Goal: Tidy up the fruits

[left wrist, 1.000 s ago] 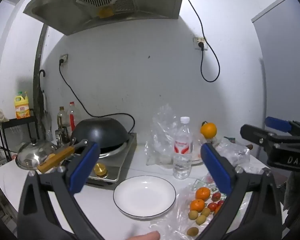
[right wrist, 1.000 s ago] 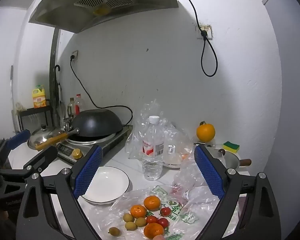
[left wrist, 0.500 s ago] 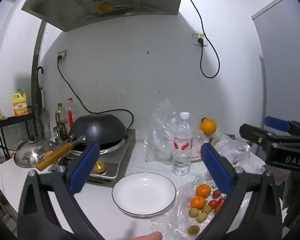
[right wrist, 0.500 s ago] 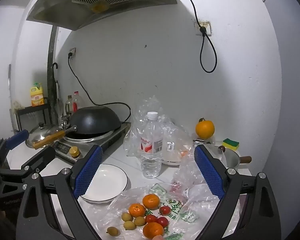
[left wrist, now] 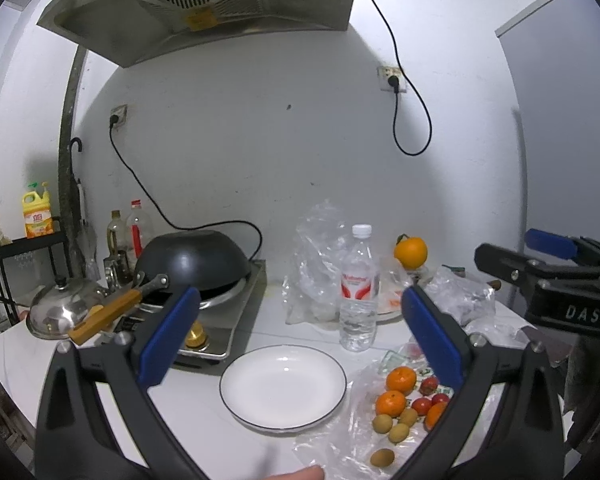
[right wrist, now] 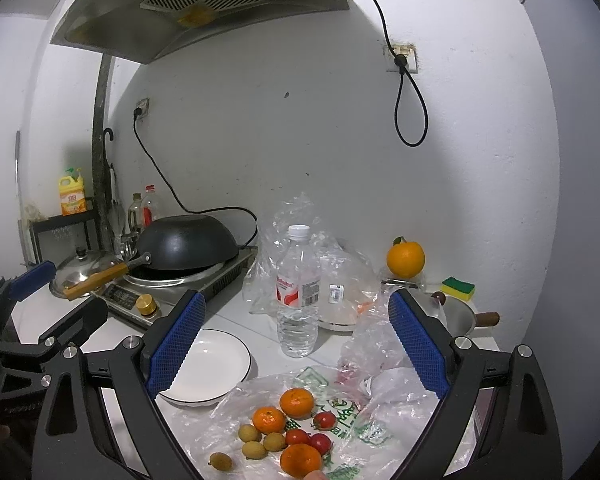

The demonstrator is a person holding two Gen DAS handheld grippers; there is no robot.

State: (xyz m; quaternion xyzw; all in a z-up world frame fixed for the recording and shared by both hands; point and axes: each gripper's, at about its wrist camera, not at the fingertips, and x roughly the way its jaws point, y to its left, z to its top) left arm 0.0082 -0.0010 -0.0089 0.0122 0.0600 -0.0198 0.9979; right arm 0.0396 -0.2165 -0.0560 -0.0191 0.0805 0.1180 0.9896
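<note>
Several small fruits lie on a flat plastic bag (right wrist: 352,408) on the white counter: tangerines (right wrist: 296,402), red cherry tomatoes (right wrist: 324,420) and yellowish longans (right wrist: 249,433); the pile also shows in the left wrist view (left wrist: 400,380). An empty white plate (left wrist: 283,384) with a dark rim sits left of the bag (right wrist: 204,364). A big orange (right wrist: 405,259) stands at the back right. My left gripper (left wrist: 300,332) is open and empty, above the plate. My right gripper (right wrist: 298,340) is open and empty, above the fruit pile.
A water bottle (right wrist: 298,292) stands behind the plate, with crumpled clear bags (right wrist: 340,272) beside it. A black wok (right wrist: 186,246) sits on an induction cooker, a steel lid (left wrist: 60,312) to its left. A sponge (right wrist: 457,288) and small pan sit at the right.
Both views have tilted slightly upward and drawn back a little; the plate and fruits sit a bit lower in frame. Nothing on the counter has moved.
</note>
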